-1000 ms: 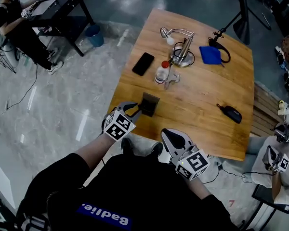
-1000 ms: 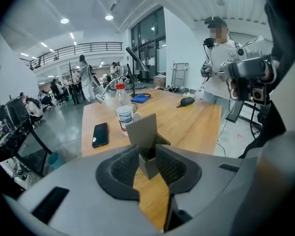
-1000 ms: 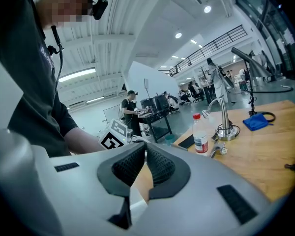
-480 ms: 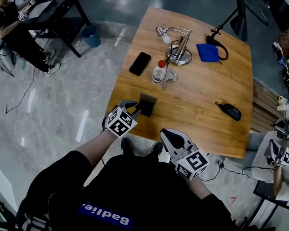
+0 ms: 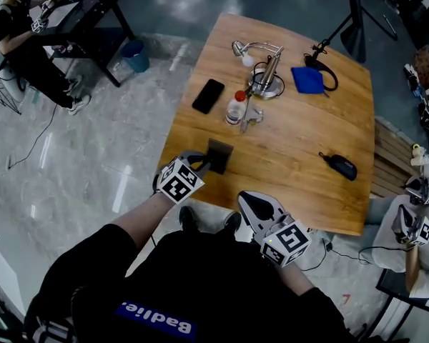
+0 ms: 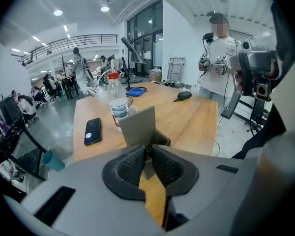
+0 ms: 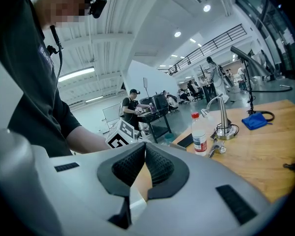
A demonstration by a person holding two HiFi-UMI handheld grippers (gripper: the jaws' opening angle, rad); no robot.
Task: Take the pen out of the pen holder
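The pen holder (image 5: pixel 220 155), a grey box, stands near the table's front edge; in the left gripper view it (image 6: pixel 139 127) rises right behind the jaws. My left gripper (image 5: pixel 201 164) points down at the holder's near side. Its jaws are closing, and the dark top of the pen (image 6: pixel 147 153) sits pinched between the fingertips. The rest of the pen is hidden by the jaws and the holder. My right gripper (image 5: pixel 252 204) hangs off the table's front edge, shut with nothing in it; its pads (image 7: pixel 155 163) meet at the tips.
On the wooden table (image 5: pixel 300 141) lie a black phone (image 5: pixel 209 96), a water bottle (image 5: pixel 235 108), a desk lamp (image 5: pixel 263 73), a blue cloth (image 5: pixel 307 79) and a dark case (image 5: pixel 339 166). A second person with grippers (image 5: pixel 415 227) stands at the right.
The left gripper's jaws have come together at the holder's near side; its hand has hardly shifted. The right gripper has stayed put.
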